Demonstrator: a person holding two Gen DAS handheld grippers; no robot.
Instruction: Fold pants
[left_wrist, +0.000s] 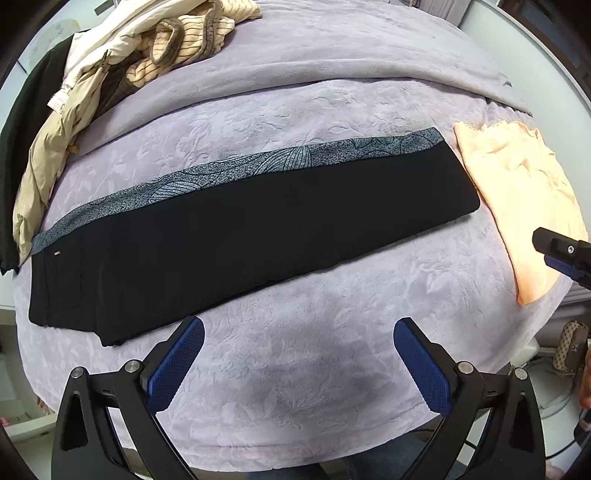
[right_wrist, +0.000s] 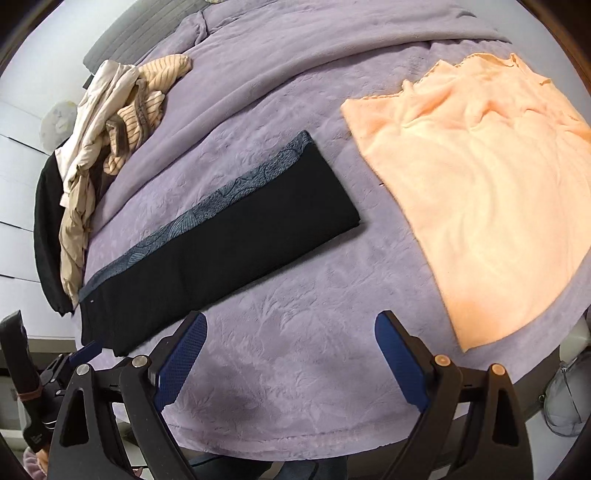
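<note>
Starting at the far left, a heap of other clothing (left_wrist: 110, 74), a beige jacket and a striped top over something dark, lies just beside the waist end of the pants (left_wrist: 240, 229). The pants lie flat on the lilac blanket (left_wrist: 332, 332) as one long black strip, leg on leg by the look of it, with a grey patterned band along the far edge. The waist is at the left and the hems at the right. A grab at the waist could snag the jacket's edge and drag it into the fold.

The left gripper (left_wrist: 297, 363) hovers over bare blanket near the strip's near edge, its jaws spread wide and holding nothing. If it pinches only the top layer, the lower leg would likely stay behind and the stacked legs would slide apart. The plush blanket could also bunch up between the pads.

The right gripper (right_wrist: 291, 360) is likewise released and empty, near the strip's middle, with the hems further right. Lifting one end unevenly would skew the fold, so the patterned band would no longer line up.

At the far right, a peach cloth (right_wrist: 480, 184) lies just beside the hems. A low sweep there could catch it.
</note>
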